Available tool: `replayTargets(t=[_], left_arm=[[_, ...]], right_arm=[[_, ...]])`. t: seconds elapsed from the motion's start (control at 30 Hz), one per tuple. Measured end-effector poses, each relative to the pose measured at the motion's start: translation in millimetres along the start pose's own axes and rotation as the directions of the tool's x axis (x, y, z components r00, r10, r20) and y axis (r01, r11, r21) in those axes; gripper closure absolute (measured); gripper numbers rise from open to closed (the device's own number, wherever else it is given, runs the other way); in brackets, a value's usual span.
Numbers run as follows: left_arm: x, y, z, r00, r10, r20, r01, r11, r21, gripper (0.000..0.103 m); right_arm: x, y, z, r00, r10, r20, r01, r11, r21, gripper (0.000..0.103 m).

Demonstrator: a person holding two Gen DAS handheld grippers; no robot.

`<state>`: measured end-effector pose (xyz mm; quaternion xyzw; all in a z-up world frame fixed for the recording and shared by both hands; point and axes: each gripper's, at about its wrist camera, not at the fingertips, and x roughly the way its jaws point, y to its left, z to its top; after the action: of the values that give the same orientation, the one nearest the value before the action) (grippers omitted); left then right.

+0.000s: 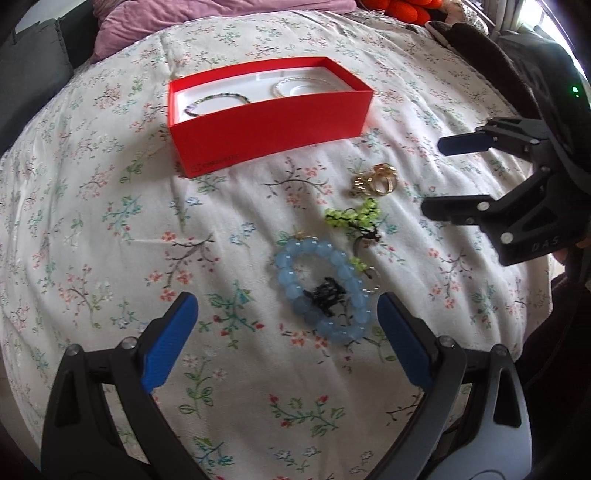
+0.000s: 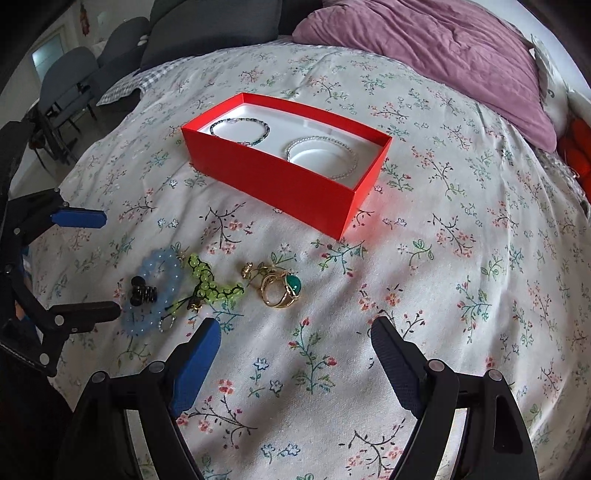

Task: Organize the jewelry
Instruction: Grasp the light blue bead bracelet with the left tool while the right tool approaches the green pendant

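A red box [image 1: 269, 125] [image 2: 295, 184] with a white insert lies on the floral bedspread. It holds a dark beaded bracelet [image 1: 218, 103] [image 2: 240, 129] and a pearl bracelet [image 1: 306, 83] [image 2: 321, 157]. Loose jewelry lies in front of it: a light blue bead bracelet [image 1: 295, 280] [image 2: 162, 266] with a black spring piece [image 1: 325, 295] [image 2: 142, 293] on it, a green bead bracelet [image 1: 354, 218] [image 2: 210, 284], and gold rings [image 1: 376, 181] [image 2: 277, 288], one with a green stone. My left gripper [image 1: 286, 314] [image 2: 107, 264] is open, just short of the blue bracelet. My right gripper [image 2: 295, 332] [image 1: 432, 173] is open, near the rings.
A purple pillow [image 2: 443, 48] lies at the head of the bed. Grey chairs [image 2: 74, 74] stand beyond the bed's edge. Orange fabric [image 1: 402, 7] and dark clothing [image 1: 498, 62] lie at the bed's far side.
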<state>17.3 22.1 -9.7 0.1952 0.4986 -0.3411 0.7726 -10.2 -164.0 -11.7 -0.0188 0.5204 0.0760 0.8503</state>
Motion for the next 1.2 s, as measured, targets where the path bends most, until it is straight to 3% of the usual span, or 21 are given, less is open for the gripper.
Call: replayTargets(t=[0.17, 0.37, 0.57, 0.7, 0.8, 0.97, 1.13, 1.2], left_arm=[[8, -10, -1, 0.997, -0.077, -0.019, 0.077, 0.997, 0.024, 0.011], [13, -12, -1, 0.994, -0.1, -0.044, 0.101, 0.995, 0.024, 0.018], [0, 15, 7, 0.991, -0.133, 0.016, 0.134, 0.988, -0.079, 0.022], [10, 29, 15, 0.99, -0.14, 0.006, 0.14, 0.981, -0.137, 0.038], [27, 34, 21, 0.989, -0.143, -0.029, 0.137, 0.978, -0.158, 0.045], [41, 26, 26, 0.993, -0.095, -0.065, 0.088, 0.992, -0.093, 0.052], [46, 3, 24, 0.996, 0.029, -0.089, -0.024, 0.998, 0.055, 0.054], [49, -4, 25, 0.994, 0.067, -0.089, -0.061, 0.996, 0.073, 0.054]], right_arm=[[6, 10, 0, 0.998, 0.05, -0.026, -0.051, 0.999, -0.016, 0.018], [16, 24, -4, 0.99, 0.12, -0.069, -0.122, 0.992, -0.036, 0.018], [26, 31, -4, 0.981, 0.163, -0.103, -0.166, 0.986, -0.017, 0.018], [30, 32, -3, 0.971, 0.212, -0.111, -0.209, 0.977, 0.037, 0.021], [35, 34, 0, 0.966, 0.23, -0.118, -0.225, 0.973, 0.056, 0.029], [43, 42, 5, 0.971, 0.21, -0.116, -0.205, 0.977, 0.054, 0.034], [48, 44, 9, 0.975, 0.196, -0.101, -0.19, 0.98, 0.06, 0.039], [51, 45, 10, 0.978, 0.187, -0.093, -0.183, 0.981, 0.058, 0.041]])
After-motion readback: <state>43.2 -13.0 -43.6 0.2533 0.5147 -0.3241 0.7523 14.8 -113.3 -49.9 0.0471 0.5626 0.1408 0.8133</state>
